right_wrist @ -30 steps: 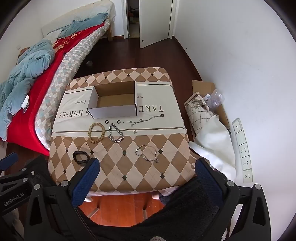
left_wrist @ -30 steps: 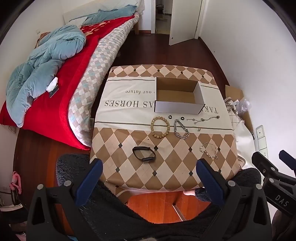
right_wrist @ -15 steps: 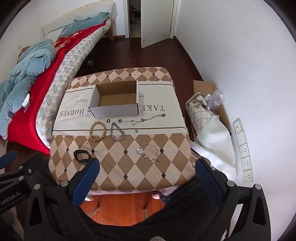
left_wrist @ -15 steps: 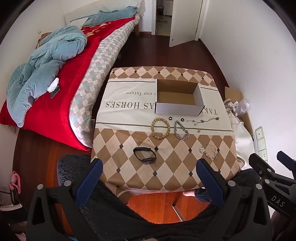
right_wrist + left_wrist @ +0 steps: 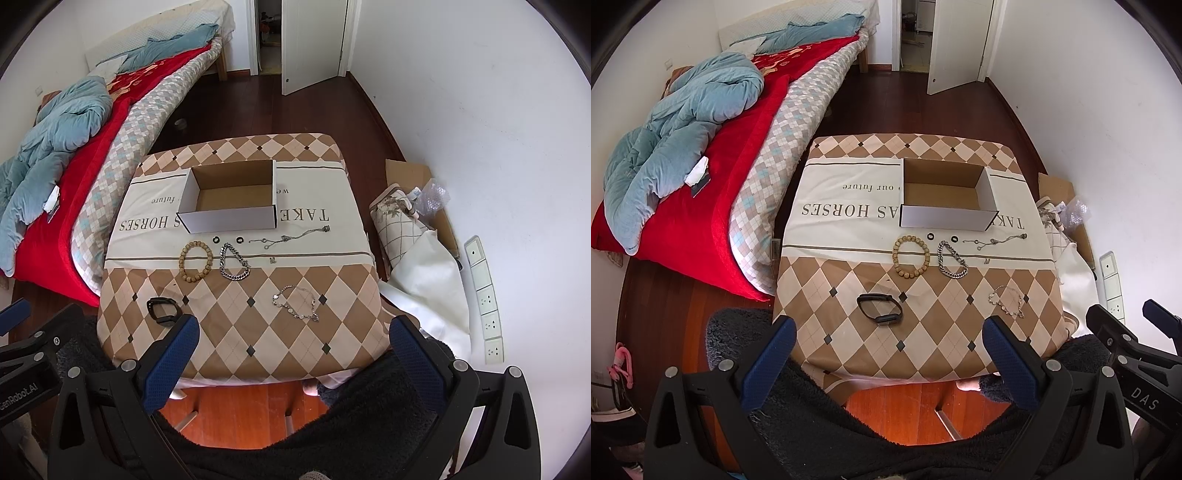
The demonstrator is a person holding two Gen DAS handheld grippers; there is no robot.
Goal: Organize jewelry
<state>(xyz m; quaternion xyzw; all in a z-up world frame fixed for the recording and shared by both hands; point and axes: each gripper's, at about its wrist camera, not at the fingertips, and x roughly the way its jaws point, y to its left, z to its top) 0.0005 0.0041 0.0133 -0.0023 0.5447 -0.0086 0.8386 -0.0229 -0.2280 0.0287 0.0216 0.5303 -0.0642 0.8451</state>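
An open cardboard box [image 5: 945,197] [image 5: 231,199] stands on the checked table [image 5: 849,332] [image 5: 332,332]. In front of it lie a wooden bead bracelet [image 5: 911,254] [image 5: 196,261], a silver chain bracelet [image 5: 952,260] [image 5: 233,262], two small black rings [image 5: 930,235] [image 5: 216,240], a thin chain [image 5: 995,242] [image 5: 290,237], a silver charm bracelet [image 5: 1006,301] [image 5: 297,302] and a black band [image 5: 880,309] [image 5: 163,311]. My left gripper [image 5: 886,363] and right gripper [image 5: 293,360] are both open and empty, held above the table's near edge.
A bed [image 5: 701,166] with a red blanket and a blue duvet runs along the left. Cardboard, a patterned bag [image 5: 400,221] and white cloth lie on the floor at the right by the wall. A door stands open at the back.
Both views have drifted slightly; the table sits a little higher and farther in the frames. Nothing on the table has moved, and both grippers stay open.
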